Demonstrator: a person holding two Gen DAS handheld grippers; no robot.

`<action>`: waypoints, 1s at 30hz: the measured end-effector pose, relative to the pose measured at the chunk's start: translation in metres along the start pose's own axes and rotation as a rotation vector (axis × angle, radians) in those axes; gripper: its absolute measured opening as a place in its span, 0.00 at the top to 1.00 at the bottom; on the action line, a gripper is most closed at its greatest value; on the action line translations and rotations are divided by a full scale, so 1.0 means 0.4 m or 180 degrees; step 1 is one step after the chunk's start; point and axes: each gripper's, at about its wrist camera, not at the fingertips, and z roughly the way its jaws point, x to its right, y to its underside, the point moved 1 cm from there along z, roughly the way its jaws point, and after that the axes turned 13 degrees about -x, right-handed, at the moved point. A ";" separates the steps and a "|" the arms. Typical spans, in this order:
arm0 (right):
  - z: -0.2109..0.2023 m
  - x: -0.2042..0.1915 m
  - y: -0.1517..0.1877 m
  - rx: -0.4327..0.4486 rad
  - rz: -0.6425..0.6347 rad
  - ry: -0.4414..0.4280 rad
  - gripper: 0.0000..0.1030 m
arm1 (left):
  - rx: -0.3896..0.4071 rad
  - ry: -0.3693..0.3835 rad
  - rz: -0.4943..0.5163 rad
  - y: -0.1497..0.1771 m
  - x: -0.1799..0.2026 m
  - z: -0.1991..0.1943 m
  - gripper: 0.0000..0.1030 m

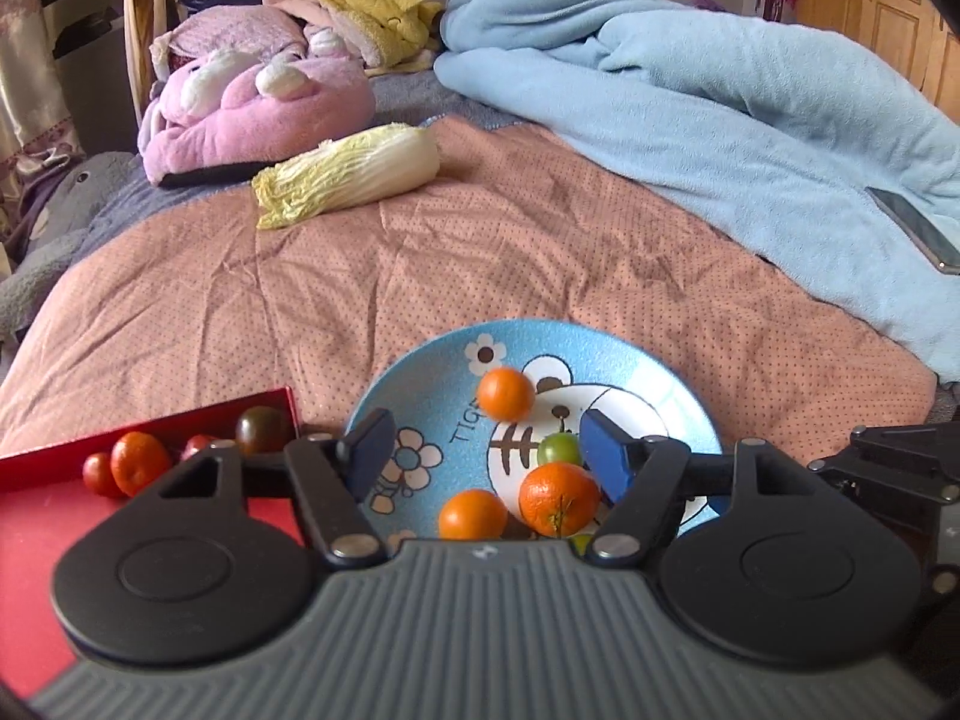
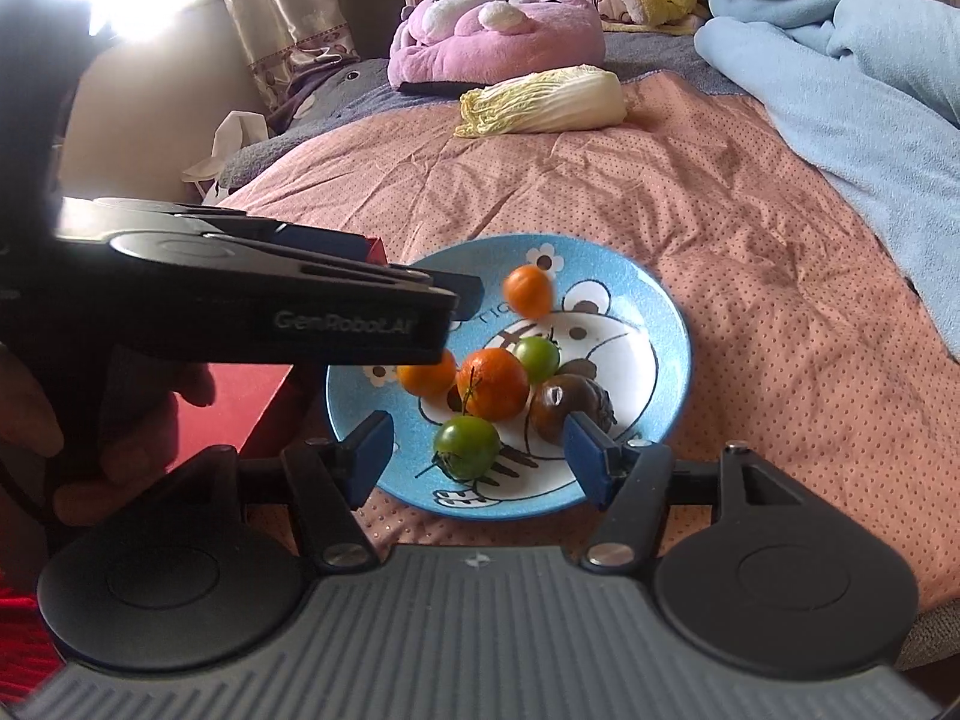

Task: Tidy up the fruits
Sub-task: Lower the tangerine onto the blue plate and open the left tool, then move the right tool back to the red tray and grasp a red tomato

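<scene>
Several small fruits lie loose in the blue plate (image 2: pixel 666 324) on the pink dotted bedspread (image 1: pixel 540 240): three oranges, of which the stemmed orange (image 2: pixel 492 383) sits in the middle, one orange (image 2: pixel 527 290) blurred at the far side, two green tomatoes including the near green tomato (image 2: pixel 467 446), and a dark tomato (image 2: pixel 555 414) at the right. More fruit sits in the red tray (image 1: pixel 36 516) just left of the plate: a small orange (image 1: pixel 140 461), red tomatoes and a dark one. These are light, round things that will likely roll on the glazed, slippery plate; the oranges have a firm, slightly rough peel and should bear a squeeze across the widest part, while the tomatoes look smooth and thin-skinned, so I would take them across the middle with a gentle pinch, clear of the stems. The left gripper (image 1: pixel 492 450) hangs over the plate with its jaws spread wide and nothing between the pads, the fruit lying below them. The right gripper (image 2: pixel 477 450) stands parted above the near rim, framing the green tomato and close to the dark tomato, but pressing on neither as far as I can see. Readable writing: "TIG", the start of a word on the plate's cartoon tiger, and "GenRobot.AI" on the side of the left gripper seen from the right wrist. A cabbage (image 1: pixel 348 174) lies well apart, up the bed.
</scene>
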 end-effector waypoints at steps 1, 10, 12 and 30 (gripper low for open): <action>-0.002 -0.005 -0.004 0.0009 -0.0004 -0.0004 0.33 | 0.0020 -0.0006 -0.0014 -0.001 -0.007 -0.010 0.31; -0.007 -0.104 -0.067 0.0090 -0.0175 -0.0088 0.33 | 0.0066 -0.0230 -0.0154 0.029 -0.145 -0.080 0.32; -0.002 -0.133 -0.082 0.0092 -0.0231 -0.0123 0.33 | 0.0067 -0.0313 -0.0215 0.041 -0.187 -0.090 0.32; 0.077 -0.306 -0.179 -0.0032 -0.0540 -0.0325 0.32 | 0.0016 -0.0720 -0.0599 0.118 -0.443 -0.132 0.32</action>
